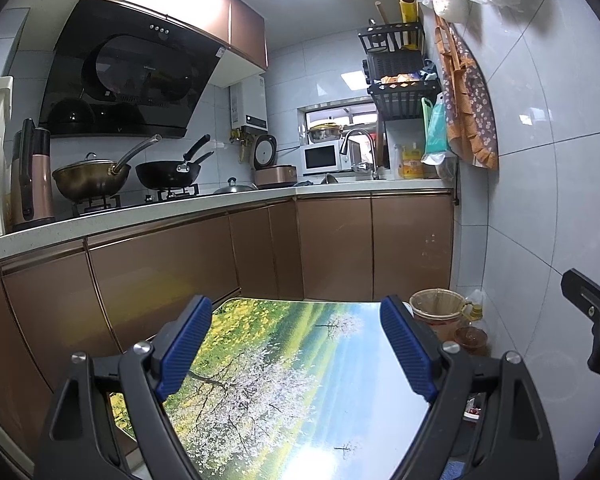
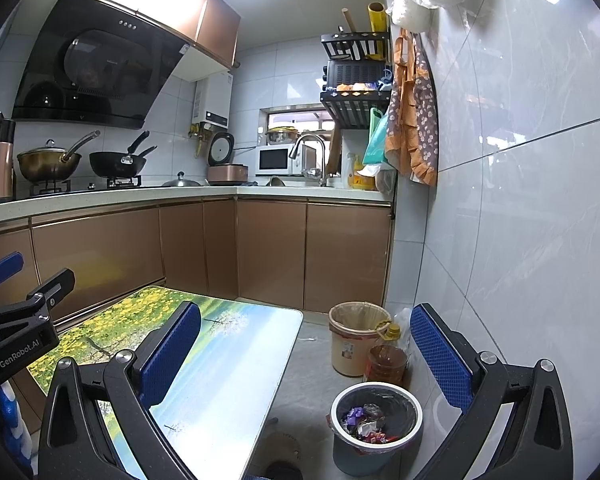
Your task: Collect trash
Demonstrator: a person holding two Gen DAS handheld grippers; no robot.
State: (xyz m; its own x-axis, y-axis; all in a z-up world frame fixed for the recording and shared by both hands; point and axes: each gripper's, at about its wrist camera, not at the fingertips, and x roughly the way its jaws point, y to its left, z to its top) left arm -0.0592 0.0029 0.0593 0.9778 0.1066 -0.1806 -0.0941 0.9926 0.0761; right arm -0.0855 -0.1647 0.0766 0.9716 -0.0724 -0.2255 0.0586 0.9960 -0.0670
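A lined bin [image 2: 376,420] of crumpled wrappers [image 2: 364,424] stands on the floor just off the near corner of the low landscape-printed surface [image 2: 236,344], open floor between them; a tan pail [image 2: 354,336] and an oil bottle [image 2: 386,362] sit behind it against the tiled wall; the right tool [image 2: 306,354] hangs above with fingers spread wide, gripping nothing; the left tool [image 1: 296,350], equally wide and empty, hovers over the bare surface.

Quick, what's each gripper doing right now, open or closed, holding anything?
Left gripper: open, holding nothing.
Right gripper: open, holding nothing.
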